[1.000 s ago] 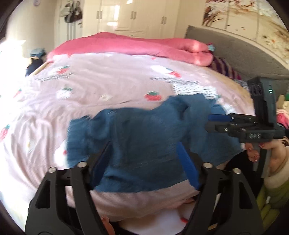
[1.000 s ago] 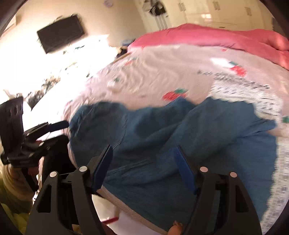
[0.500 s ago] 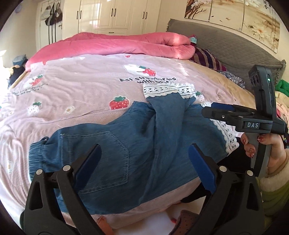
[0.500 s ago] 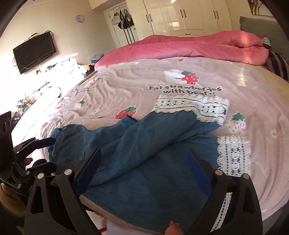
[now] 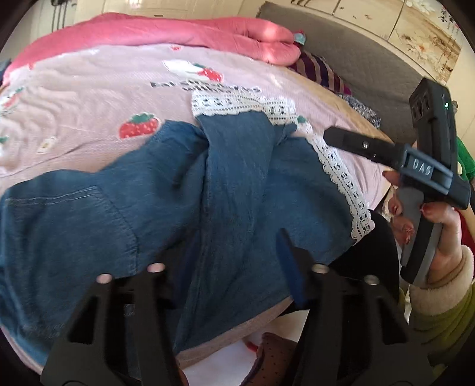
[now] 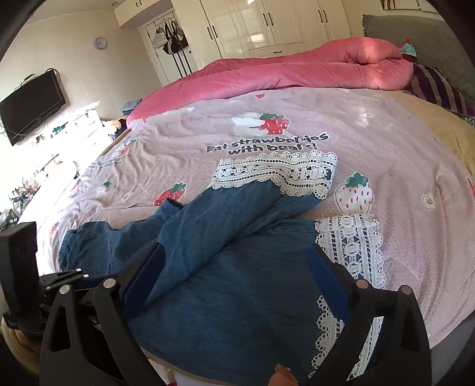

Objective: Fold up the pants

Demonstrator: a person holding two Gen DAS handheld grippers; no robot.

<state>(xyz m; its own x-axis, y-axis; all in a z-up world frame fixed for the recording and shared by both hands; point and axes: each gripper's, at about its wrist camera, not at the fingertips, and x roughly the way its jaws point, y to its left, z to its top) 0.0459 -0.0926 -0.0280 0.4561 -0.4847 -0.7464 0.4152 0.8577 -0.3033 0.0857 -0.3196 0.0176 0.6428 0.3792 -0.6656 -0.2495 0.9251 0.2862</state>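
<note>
Blue denim pants with white lace cuffs lie spread on the pink strawberry bedspread, waist to the left, one leg crossed over the other. My left gripper is open, low over the pants near the bed's front edge, holding nothing. My right gripper is open above the near leg, holding nothing. The right gripper also shows in the left wrist view, beside the lace cuff. The left gripper shows at the left edge of the right wrist view.
A rolled pink duvet lies along the far side of the bed. A striped pillow and grey headboard are at the right. A TV hangs on the left wall, wardrobes at the back.
The pants dropped from being held up and now lie flat on the bed. Both grippers have come lower and closer to the fabric; the left jaws stand narrower than half a second ago.
</note>
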